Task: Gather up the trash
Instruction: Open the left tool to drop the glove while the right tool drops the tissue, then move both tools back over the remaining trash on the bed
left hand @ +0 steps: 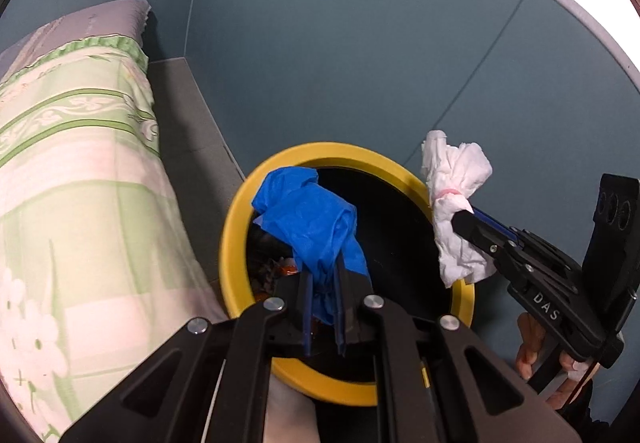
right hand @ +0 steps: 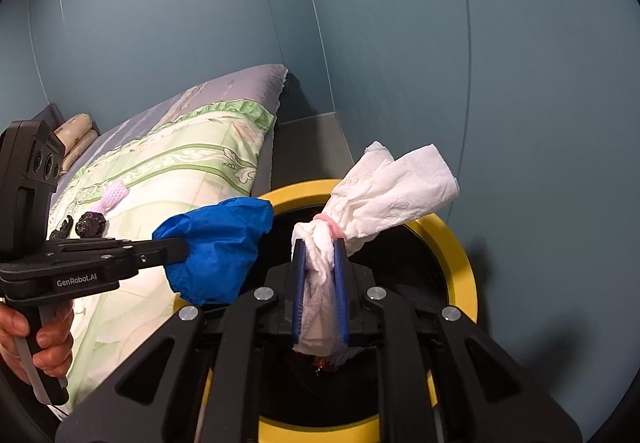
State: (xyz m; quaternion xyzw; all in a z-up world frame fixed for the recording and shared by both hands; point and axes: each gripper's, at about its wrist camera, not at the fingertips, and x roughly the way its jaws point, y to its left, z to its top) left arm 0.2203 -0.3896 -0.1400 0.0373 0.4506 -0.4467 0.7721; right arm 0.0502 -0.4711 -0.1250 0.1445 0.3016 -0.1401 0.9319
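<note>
We hold our left gripper clenched on a crumpled blue plastic bag, which hangs over the open mouth of the yellow-rimmed trash bin, toward the rim's edge nearest the bed. Our right gripper is clamped on a wad of white tissue bound with a pink elastic band; the wad sticks up beyond the fingers, above the bin's opposite rim, the side by the blue wall. Some orange and brown scraps lie in the dark bottom of the bin. The bin stands on the floor between the bed's side and the wall. On the green floral bedcover, near its edge, lie a pink mesh piece and dark crumpled lumps.
</note>
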